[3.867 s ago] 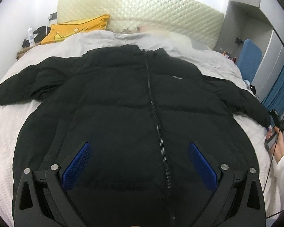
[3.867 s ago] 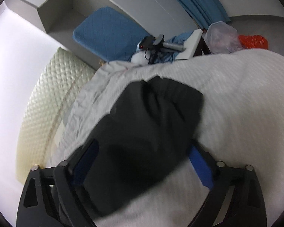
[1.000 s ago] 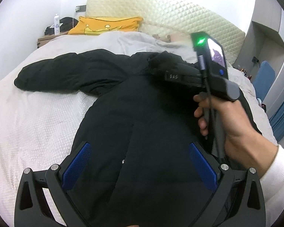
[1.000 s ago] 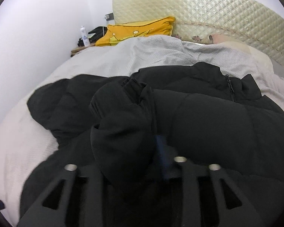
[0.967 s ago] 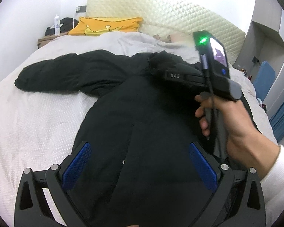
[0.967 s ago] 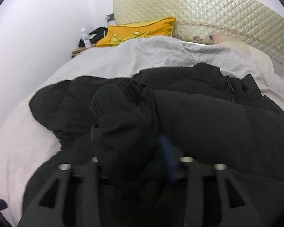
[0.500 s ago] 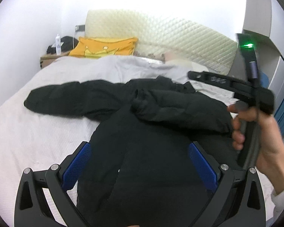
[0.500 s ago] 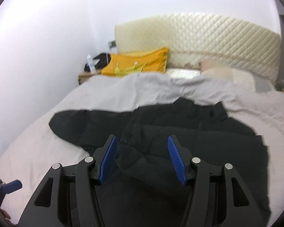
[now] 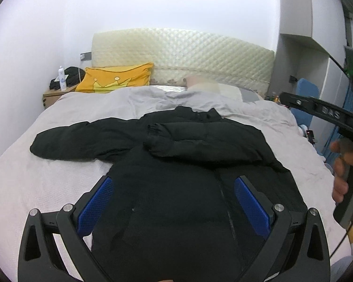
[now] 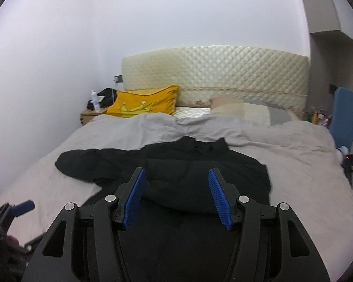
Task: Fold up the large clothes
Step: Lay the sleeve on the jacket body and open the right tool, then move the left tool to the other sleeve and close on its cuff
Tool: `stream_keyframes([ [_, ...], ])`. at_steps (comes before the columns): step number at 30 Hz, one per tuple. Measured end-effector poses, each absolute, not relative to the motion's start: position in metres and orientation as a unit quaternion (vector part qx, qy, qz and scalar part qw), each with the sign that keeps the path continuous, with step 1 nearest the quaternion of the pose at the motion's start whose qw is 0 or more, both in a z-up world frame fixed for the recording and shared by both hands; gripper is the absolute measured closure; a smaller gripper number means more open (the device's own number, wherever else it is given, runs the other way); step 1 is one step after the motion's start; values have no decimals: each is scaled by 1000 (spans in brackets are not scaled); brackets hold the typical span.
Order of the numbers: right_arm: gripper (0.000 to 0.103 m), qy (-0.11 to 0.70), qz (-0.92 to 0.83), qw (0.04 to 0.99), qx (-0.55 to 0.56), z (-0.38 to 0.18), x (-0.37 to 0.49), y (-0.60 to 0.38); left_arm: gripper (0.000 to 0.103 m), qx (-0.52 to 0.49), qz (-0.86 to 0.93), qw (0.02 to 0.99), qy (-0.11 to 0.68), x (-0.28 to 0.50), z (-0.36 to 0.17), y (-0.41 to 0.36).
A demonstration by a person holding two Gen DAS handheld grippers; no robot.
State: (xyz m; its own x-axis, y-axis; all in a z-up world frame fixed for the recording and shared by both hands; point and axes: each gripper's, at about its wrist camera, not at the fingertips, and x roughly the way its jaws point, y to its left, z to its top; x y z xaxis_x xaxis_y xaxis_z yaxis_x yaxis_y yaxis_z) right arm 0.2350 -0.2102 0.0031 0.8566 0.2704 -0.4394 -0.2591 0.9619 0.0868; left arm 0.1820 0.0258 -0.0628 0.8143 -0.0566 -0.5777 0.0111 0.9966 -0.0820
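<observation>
In your left wrist view, the black jacket [image 9: 188,176] lies flat on the bed [image 9: 35,176]. One sleeve [image 9: 200,143] is already folded across the chest; the other sleeve [image 9: 82,141] is spread out to the side. Your left claw [image 9: 174,202] is released and empty.

In your right wrist view, the right claw [image 10: 176,195] is released too, above the jacket [image 10: 188,188]. The second sleeve and the body fold are left, I think.
</observation>
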Motion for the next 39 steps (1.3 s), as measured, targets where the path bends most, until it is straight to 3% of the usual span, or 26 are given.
stream_keyframes([
  [19, 49, 209, 65, 975, 36, -62, 135, -277, 0, -31, -43, 957, 284, 170, -85, 1],
  [24, 41, 214, 65, 974, 45, -82, 116, -283, 0, -33, -41, 955, 291, 173, -102, -2],
  [30, 41, 237, 49, 968, 61, -107, 105, -294, 0, -38, -58, 949, 308, 179, -122, -8],
  [39, 12, 204, 30, 978, 42, -101, 95, -290, 0, -49, -84, 944, 315, 187, -124, -5],
])
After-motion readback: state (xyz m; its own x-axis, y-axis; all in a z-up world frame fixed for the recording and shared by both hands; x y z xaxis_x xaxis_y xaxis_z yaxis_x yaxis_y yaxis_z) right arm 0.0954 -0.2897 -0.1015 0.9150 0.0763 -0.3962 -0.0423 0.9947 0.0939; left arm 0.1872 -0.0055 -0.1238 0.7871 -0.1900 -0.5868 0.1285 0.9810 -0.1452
